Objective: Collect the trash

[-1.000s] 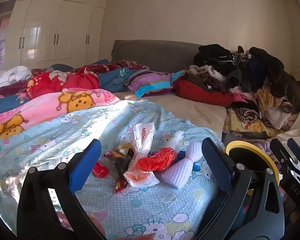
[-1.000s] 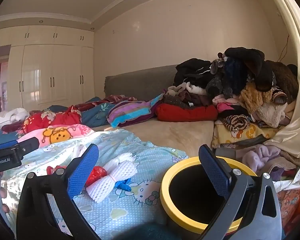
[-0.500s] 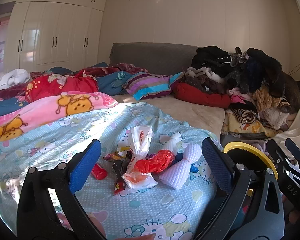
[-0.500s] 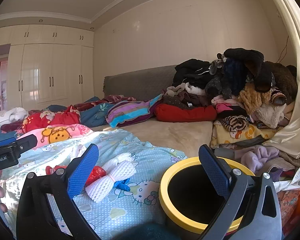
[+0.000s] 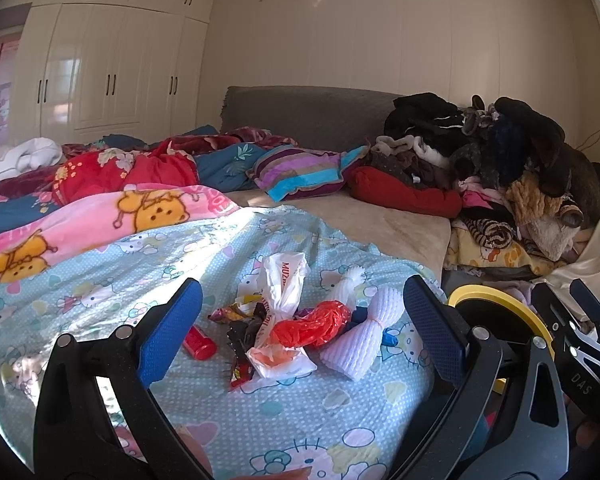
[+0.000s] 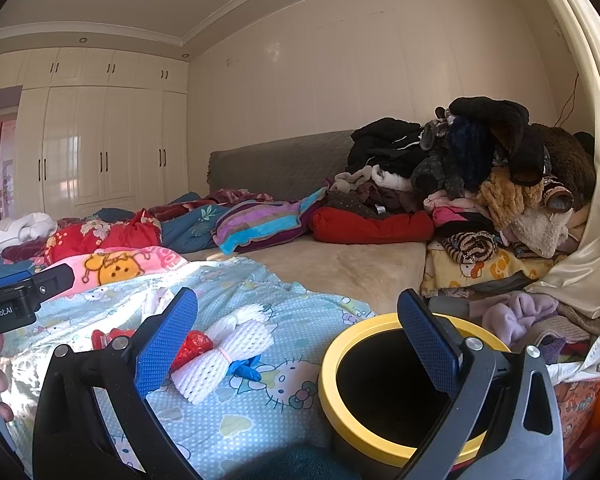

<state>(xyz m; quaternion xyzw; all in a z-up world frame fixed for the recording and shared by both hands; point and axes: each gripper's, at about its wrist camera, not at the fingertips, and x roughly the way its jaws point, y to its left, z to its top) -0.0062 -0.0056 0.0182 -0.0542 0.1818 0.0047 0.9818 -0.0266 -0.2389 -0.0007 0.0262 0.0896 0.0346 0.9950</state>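
A bed covered by a light blue cartoon-print blanket (image 5: 100, 288) fills both views. A small heap of trash lies on the blanket near its right edge. In the heap are a crumpled white plastic bag (image 5: 282, 300) with red lettering, a red plastic bag (image 5: 314, 324) resting on it, a white foam net sleeve (image 5: 364, 336) tied at its middle, dark snack wrappers (image 5: 242, 332), and a small red cylinder (image 5: 198, 342) at the left of the heap. A blue scrap (image 6: 244, 368) touches the foam sleeve.

Just beside the bed's right edge stands a round bin with a yellow rim (image 6: 332, 360). Its inside is black, and what it holds cannot be told.

The left gripper (image 5: 300, 332) hangs above the blanket with its blue-padded jaws wide apart, framing the trash heap and gripping nothing. The right gripper (image 6: 296, 340) also has its jaws spread wide and empty; one pad sits in front of the bin's mouth, the other toward the foam sleeve.

At the bed's far right corner lies a tall pile of clothes (image 6: 492, 176).
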